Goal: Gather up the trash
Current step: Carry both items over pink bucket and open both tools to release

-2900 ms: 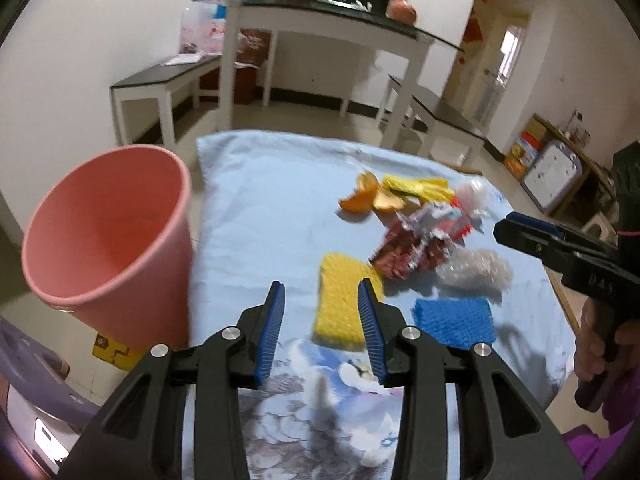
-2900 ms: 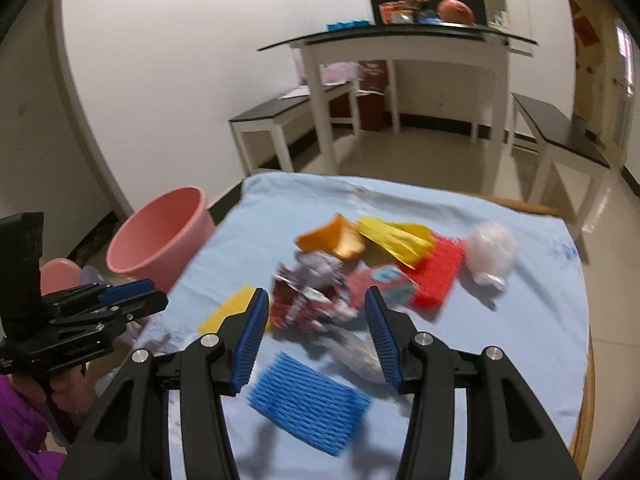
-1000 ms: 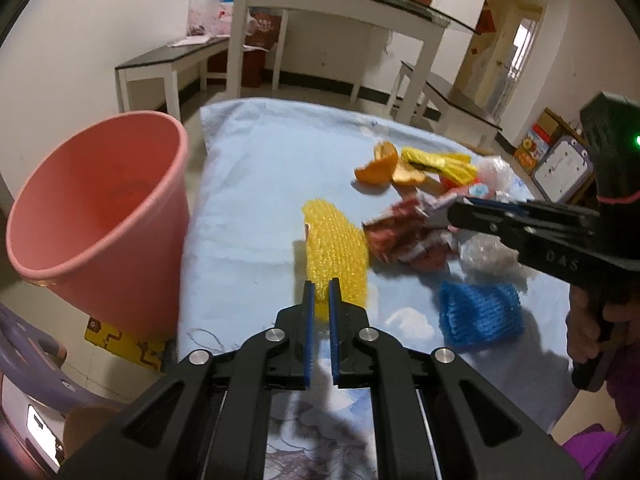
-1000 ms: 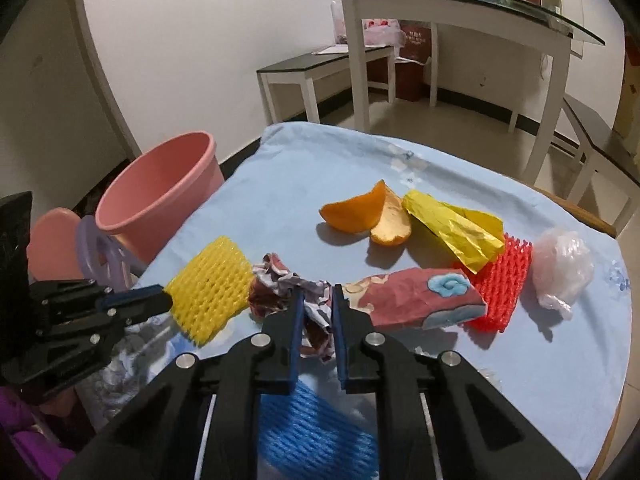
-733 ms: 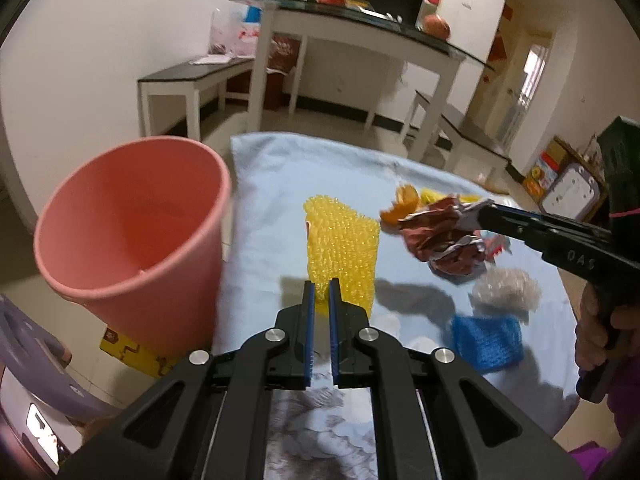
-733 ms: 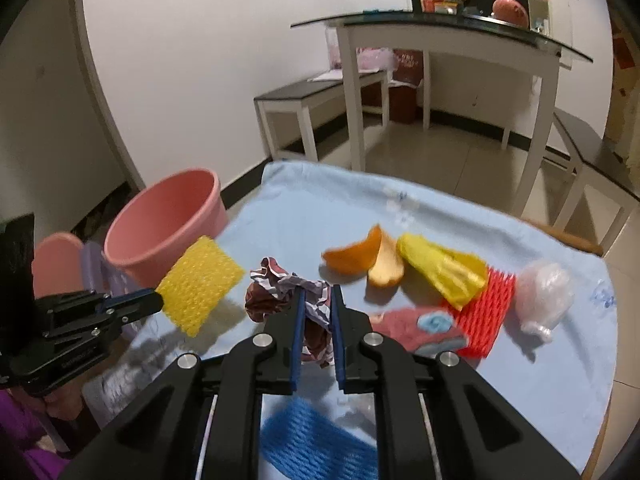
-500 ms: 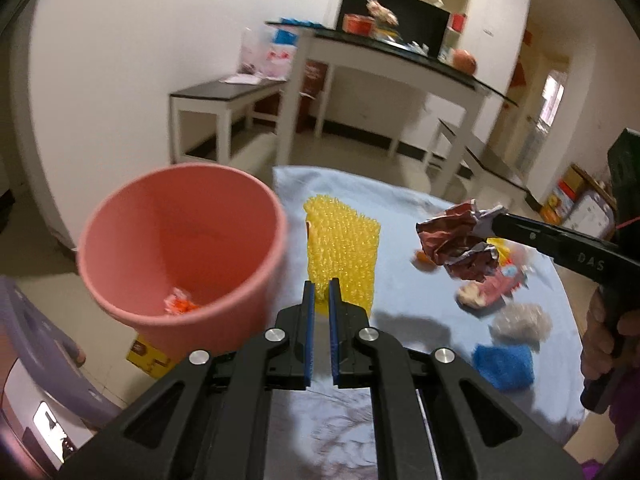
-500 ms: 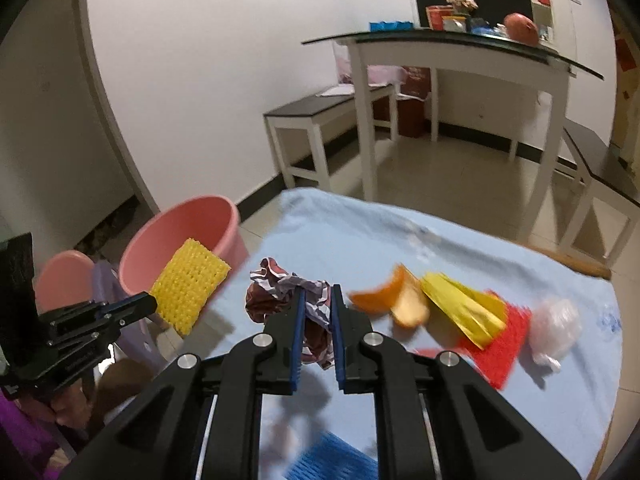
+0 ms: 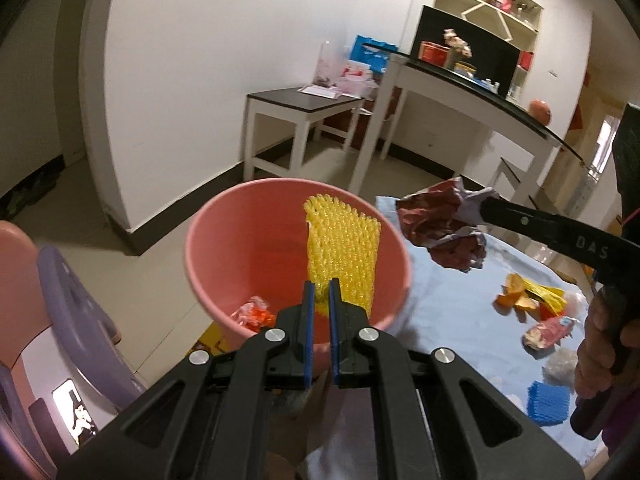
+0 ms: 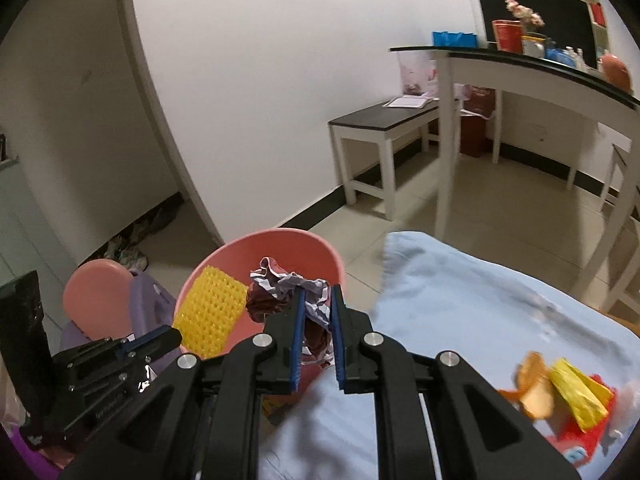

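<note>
Your left gripper (image 9: 319, 300) is clamped nearly closed on the bottom edge of the yellow net (image 9: 342, 258), which stands upright from the jaws with its long axis pointing away from you. In the left wrist view the net sits in front of the mouth of the pink bin (image 9: 208, 280), so it looks to be over the opening, though depth is hard to read through the fisheye. Your right gripper (image 10: 316, 324) is pinched tight on the crumpled wrapper (image 10: 280, 292), and in its own view the wrapper lies just short of the bin's right rim, between bin and the blue cloth (image 10: 460, 304).

The relation that matters: the bin lies ahead and below both claws, and the left one is nearer its centre. So the net should probably go first; simply opening the jaws ought to let it fall in, near the scrap (image 9: 252, 314) already at the bottom. The wrapper likely needs carrying a little further left before you release, or it may catch the rim.

Orange peel (image 9: 512, 302), a blue net (image 9: 548, 402) and other bits remain on the cloth
</note>
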`<state>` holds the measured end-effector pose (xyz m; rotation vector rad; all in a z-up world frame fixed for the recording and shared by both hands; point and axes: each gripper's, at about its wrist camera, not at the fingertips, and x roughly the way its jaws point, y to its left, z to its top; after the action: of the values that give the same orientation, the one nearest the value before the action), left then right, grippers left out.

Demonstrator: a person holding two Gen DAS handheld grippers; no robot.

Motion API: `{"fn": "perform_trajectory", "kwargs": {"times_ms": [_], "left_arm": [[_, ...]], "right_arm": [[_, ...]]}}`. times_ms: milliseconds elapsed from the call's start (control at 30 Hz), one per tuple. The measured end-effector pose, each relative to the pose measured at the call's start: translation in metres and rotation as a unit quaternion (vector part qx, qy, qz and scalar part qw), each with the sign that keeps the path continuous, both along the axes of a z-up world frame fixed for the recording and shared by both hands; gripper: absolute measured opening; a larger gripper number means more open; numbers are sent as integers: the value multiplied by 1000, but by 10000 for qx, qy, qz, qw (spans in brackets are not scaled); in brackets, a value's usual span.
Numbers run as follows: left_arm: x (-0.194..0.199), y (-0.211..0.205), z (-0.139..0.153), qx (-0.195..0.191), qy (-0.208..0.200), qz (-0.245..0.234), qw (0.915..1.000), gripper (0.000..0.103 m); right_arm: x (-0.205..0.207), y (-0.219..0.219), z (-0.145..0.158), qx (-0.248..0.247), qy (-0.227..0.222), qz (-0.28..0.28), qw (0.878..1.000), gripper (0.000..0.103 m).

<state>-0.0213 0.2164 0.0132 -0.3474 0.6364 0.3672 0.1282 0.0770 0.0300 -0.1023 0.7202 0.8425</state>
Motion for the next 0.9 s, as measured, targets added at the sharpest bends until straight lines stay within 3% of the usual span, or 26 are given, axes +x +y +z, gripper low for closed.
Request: {"fn": "perform_trajectory", "kwargs": {"times_ms": [500,567,633,800,900], "left_arm": [[6,27,-20,-17,288,222,9993,8],[6,28,-20,-54,295,219,9993,15],[7,29,-19,-77,280,204,9994,35],[6,30,-19,-151,214,191,9995,37],[5,29,-18,-156,213,172,9995,37]], "right_arm": [[18,53,-40,-215,482,-4,9986,12],[17,55,-39,-213,489,-5,9986,13],[18,57,-41,-216,495,-5,9985,14],[17,53,-40,-186,514,-26,9985,15],[17,52,-41,-162,534,-27,9984,25]]}}
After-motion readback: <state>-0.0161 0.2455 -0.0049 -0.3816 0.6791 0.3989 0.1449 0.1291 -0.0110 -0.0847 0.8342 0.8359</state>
